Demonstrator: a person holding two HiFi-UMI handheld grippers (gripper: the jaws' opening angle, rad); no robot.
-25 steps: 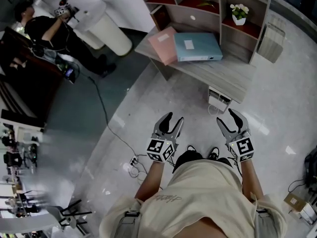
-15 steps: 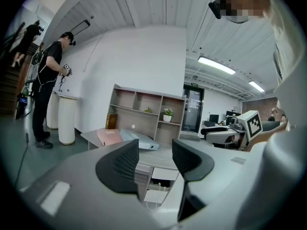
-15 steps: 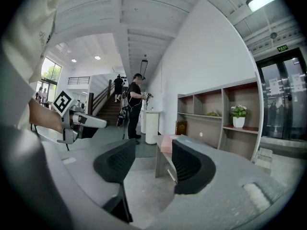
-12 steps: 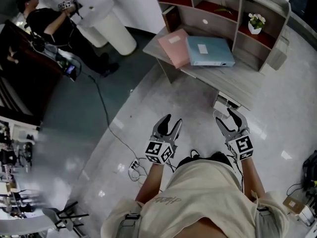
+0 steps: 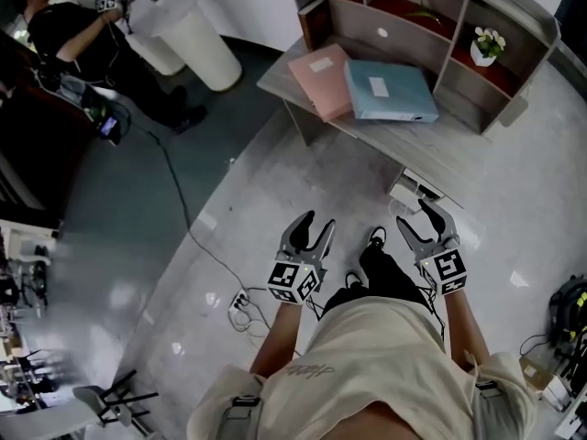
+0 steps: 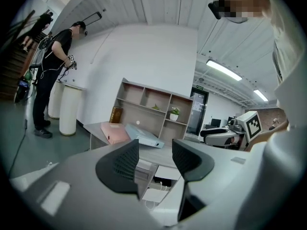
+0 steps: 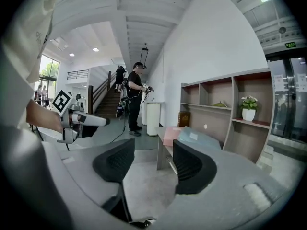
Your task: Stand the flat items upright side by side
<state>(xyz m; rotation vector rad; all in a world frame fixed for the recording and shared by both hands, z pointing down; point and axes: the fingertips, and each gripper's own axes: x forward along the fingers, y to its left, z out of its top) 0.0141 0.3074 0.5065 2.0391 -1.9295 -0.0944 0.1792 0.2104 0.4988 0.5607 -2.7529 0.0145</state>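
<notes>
A pink binder (image 5: 321,81) and a blue binder (image 5: 390,92) lie flat side by side on the grey desk (image 5: 367,136) ahead. The left gripper view shows the same pink binder (image 6: 114,132) and blue binder (image 6: 144,135), and the right gripper view shows the pink binder (image 7: 170,134) and blue binder (image 7: 196,139) too. My left gripper (image 5: 316,221) hangs open over the floor, well short of the desk, with nothing between its jaws (image 6: 156,150). My right gripper (image 5: 417,216) is open and empty (image 7: 153,150), close to the desk's front edge.
A wooden shelf unit (image 5: 431,26) stands on the desk with a potted plant (image 5: 486,44) and a brown book (image 5: 310,21). A white box (image 5: 417,189) sits under the desk. A power strip (image 5: 240,302) and cable lie on the floor. A person (image 5: 64,26) stands by a white pedestal (image 5: 193,39).
The desk and binders have come closer as the person walked toward them. Both grippers moved forward with the body and stayed open and empty.
</notes>
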